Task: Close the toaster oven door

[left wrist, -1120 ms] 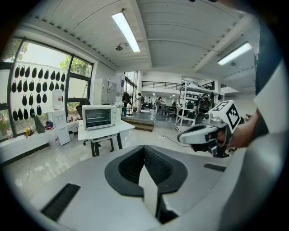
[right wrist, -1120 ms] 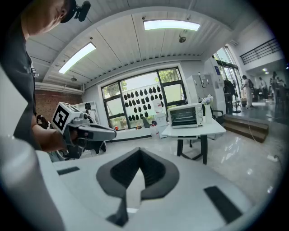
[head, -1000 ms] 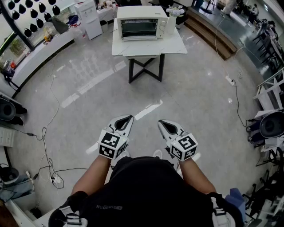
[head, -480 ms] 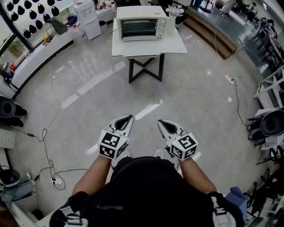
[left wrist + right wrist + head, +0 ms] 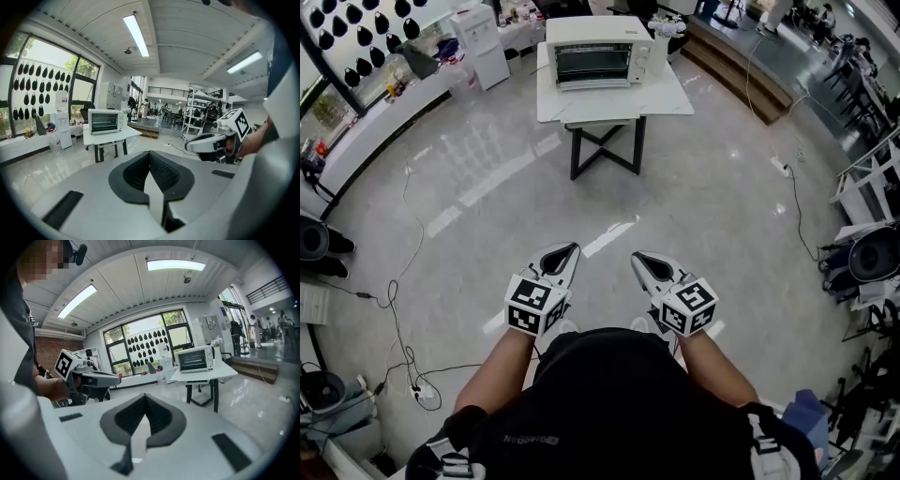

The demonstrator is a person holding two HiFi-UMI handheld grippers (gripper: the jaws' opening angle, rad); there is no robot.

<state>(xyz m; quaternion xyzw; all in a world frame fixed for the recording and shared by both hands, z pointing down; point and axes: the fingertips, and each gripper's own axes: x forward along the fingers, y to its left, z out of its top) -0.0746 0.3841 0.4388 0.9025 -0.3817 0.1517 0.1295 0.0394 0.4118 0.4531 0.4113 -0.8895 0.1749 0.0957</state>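
The white toaster oven (image 5: 598,50) stands on a white table (image 5: 667,94) far ahead across the floor, its glass door facing me and looking upright. It also shows small in the left gripper view as the toaster oven (image 5: 106,121), and in the right gripper view as the toaster oven (image 5: 194,358). My left gripper (image 5: 570,249) and right gripper (image 5: 636,257) hover side by side just in front of my body, both pointing at the table. Each has its jaws together with nothing between them. The two are level with each other and a hand's width apart.
The table stands on a black crossed frame (image 5: 605,145). Cables (image 5: 403,272) trail over the glossy floor at left, and a power strip (image 5: 783,169) lies at right. A white counter (image 5: 375,122) runs along the left wall. Wooden steps (image 5: 741,70) rise at the back right.
I have moved slightly forward towards the table, and the floor has slid down a little in the head view. Both grippers keep the same pose, jaws still together.
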